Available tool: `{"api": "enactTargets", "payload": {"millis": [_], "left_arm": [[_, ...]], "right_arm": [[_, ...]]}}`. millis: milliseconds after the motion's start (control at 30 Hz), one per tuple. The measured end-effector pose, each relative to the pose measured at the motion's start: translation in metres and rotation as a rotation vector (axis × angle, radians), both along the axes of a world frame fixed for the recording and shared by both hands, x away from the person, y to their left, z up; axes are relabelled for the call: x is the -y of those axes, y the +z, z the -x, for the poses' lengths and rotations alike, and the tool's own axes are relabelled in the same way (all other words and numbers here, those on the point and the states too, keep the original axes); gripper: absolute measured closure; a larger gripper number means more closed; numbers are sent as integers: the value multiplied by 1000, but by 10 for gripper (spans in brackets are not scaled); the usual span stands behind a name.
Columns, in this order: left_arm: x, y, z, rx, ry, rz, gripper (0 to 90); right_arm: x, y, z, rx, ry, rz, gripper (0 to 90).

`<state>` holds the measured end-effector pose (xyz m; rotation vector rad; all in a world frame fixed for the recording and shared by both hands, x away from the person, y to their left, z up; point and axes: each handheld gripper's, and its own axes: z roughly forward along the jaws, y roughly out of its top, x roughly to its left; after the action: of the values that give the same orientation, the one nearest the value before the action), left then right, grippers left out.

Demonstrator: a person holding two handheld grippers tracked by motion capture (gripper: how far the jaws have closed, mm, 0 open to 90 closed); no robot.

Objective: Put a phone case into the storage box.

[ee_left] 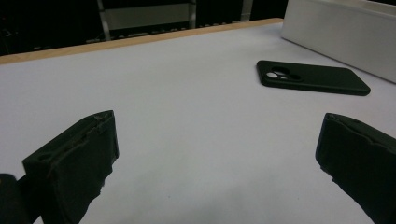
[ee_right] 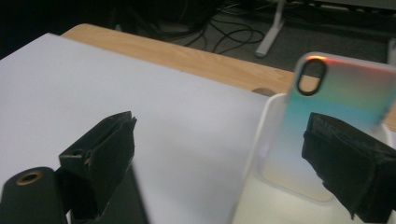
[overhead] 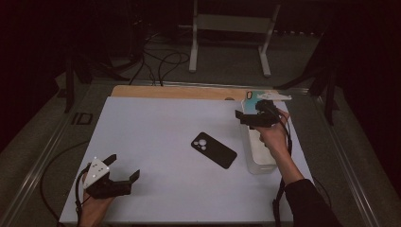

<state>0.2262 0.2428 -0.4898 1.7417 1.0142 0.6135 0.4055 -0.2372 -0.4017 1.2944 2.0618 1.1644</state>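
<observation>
1. The iridescent phone case (ee_right: 327,126) stands leaning in the far end of the white bin (overhead: 257,156), its camera cut-out uppermost; the bin sits along the right edge of the worktop (overhead: 156,170).
2. The right tongs (overhead: 253,116) hover over that end of the bin, jaws spread wide and holding nothing. In the right gripper view one jaw is over the bare worktop outside the bin wall, the other in front of the case's lower part.
3. Judging from this, the step in hand is either picking the case or letting it go; I cannot tell which. For a pick, both jaws should come inside the bin wall, straddle the case across its flat faces, and close gently, since a thin shell may flex or slip.
4. The rim of the bin is the likely snag: a jaw left outside it would pinch the wall rather than the case.
5. A black phone case (overhead: 213,150) lies flat, back up, mid-worktop, just beside the bin but apart from it.
6. The left tongs (overhead: 124,177) rest near the front left corner, jaws wide apart and empty, pointing toward the black phone case from well away.
</observation>
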Motion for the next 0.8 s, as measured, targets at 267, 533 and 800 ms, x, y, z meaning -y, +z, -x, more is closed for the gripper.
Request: {"api": "enactTargets", "payload": {"millis": [267, 533, 800], "left_arm": [[2, 0, 0, 0, -3, -1, 1], [2, -1, -1, -5, -7, -4, 1], [3, -2, -1, -9, -13, -13, 1]], "right_arm": [[-12, 0, 12, -4, 73, 1, 95], [-26, -2, 20, -36, 149, 5, 95], [-40, -8, 22, -72, 214, 16, 95]]}}
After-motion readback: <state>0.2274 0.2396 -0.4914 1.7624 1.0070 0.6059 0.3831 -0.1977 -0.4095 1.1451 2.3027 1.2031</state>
